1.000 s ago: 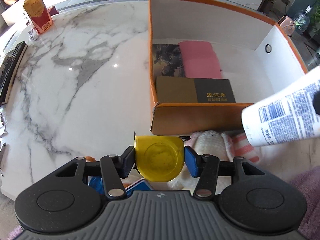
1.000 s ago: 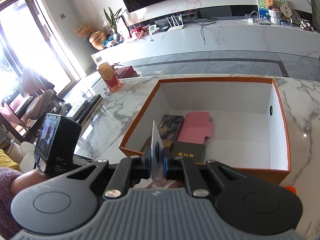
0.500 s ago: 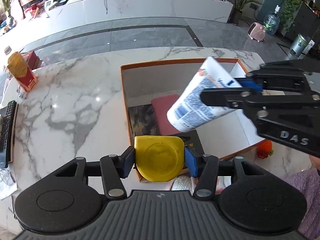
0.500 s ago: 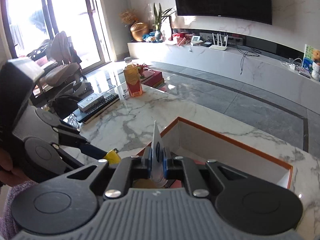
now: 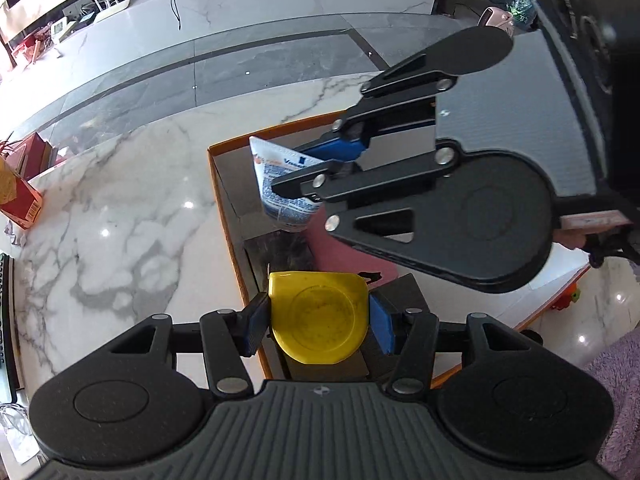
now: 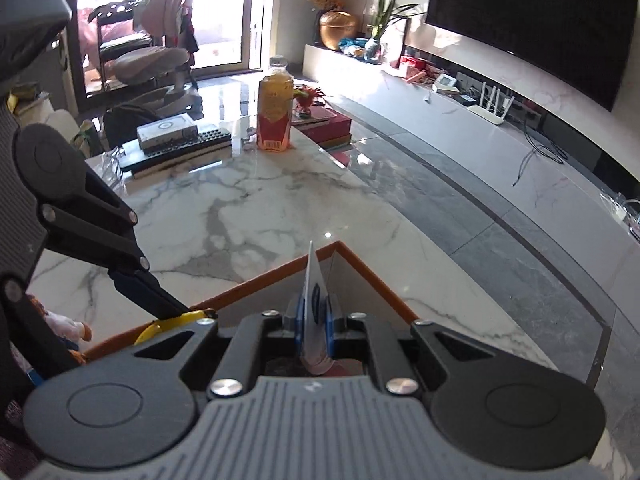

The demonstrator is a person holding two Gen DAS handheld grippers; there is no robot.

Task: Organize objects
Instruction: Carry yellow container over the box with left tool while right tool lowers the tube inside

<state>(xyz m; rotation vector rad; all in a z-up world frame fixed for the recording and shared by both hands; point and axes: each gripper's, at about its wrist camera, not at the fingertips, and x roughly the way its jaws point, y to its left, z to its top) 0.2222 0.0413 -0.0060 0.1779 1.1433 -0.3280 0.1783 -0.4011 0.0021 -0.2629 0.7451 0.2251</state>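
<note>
On the marble table [image 5: 120, 208], both grippers hung over the orange box [image 5: 224, 216], the left gripper [image 5: 318, 318] clamped on a yellow tape measure [image 5: 318, 316] and the right gripper [image 6: 312, 320] on a white tube [image 5: 280, 184], each best lowered into bare floor right of the pink item [image 5: 340, 252].

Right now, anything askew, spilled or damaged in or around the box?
Nothing stands out. The right gripper holds the white tube by its flat crimped end over the orange box; the left gripper holds a yellow tape measure at its near edge. Items inside lie flat; no spill visible.
</note>
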